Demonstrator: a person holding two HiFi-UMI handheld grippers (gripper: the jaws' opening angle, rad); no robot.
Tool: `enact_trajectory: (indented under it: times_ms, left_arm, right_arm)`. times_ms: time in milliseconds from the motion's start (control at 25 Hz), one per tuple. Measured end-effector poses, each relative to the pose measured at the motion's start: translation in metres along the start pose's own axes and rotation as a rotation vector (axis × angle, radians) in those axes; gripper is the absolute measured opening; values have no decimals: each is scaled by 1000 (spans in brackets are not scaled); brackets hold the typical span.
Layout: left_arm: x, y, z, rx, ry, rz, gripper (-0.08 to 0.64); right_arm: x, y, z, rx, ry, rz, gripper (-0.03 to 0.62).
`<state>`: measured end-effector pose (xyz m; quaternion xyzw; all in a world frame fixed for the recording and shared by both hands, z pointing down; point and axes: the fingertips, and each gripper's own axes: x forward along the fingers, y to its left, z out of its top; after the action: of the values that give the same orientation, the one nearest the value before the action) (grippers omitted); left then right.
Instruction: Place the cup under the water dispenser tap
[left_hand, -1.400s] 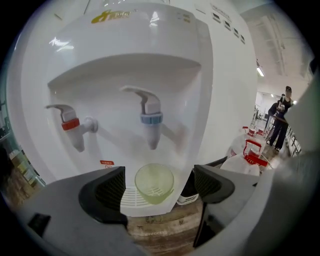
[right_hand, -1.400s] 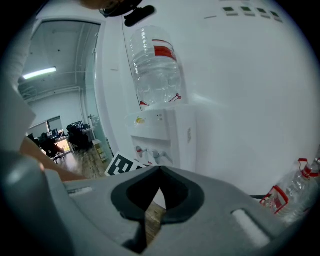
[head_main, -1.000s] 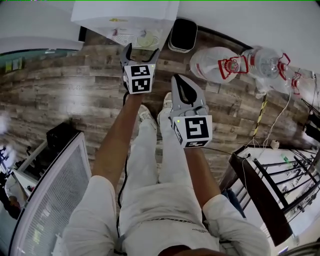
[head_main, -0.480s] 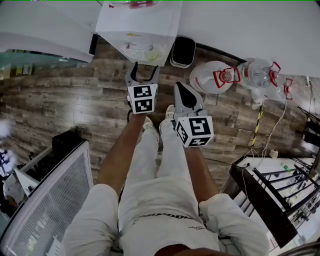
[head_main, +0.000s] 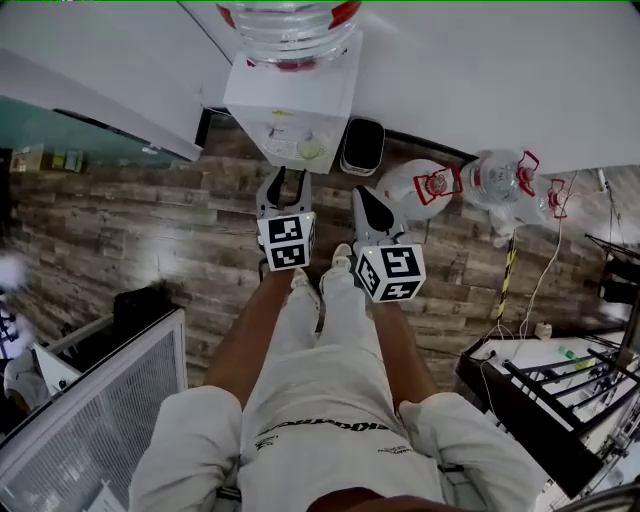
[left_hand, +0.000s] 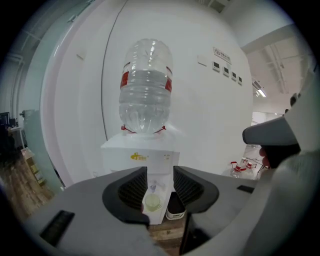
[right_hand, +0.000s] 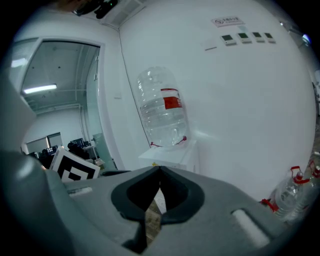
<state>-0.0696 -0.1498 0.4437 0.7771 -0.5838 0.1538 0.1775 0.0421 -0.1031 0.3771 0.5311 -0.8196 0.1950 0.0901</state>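
- The cup (left_hand: 152, 202) — pale and yellowish — stood in the front recess of the water dispenser (head_main: 290, 105), just below a tap. Neither gripper touched it.
- The dispenser stood on the wooden floor (head_main: 130, 210), at the floor's edge against the white wall (head_main: 480, 70). A large clear water bottle (left_hand: 146, 90) sat neck-down on its top.
- The left gripper (head_main: 286, 182) was held in the air in front of the dispenser, pointing toward it. Its jaws had just been closing and stood part-way apart with nothing between them. The cup showed through the gap, well beyond the fingertips.
- The right gripper (head_main: 364, 196) was just beside the left one, on its right. Its jaws were brought together at the tips and held nothing.
- A black bin (head_main: 363, 147) stood on the floor at the wall edge, just beside the dispenser's right side.
- Spare bottles (head_main: 495, 180) with red handles were on the floor farther right along the same wall edge.
- The person's legs in white trousers (head_main: 320, 400) ran down the middle of the head view, with the shoes showing just under the two marker cubes.
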Motion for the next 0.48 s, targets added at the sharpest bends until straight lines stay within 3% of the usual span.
enact_trajectory:
  times_ms: [200,360,480]
  left_arm:
    - [-32,-1,25,32,-26,5,116]
    - [-57,-5,55,-32,-64,-2,62]
    - [-79,-6,69,-34,-70,2,24]
  right_arm:
    - [-14,14,20,-15,-4,13,-2]
    - [-21,28,41,-30,-25,37,-2]
    - [-32,44,56,-33,-33,64,-2]
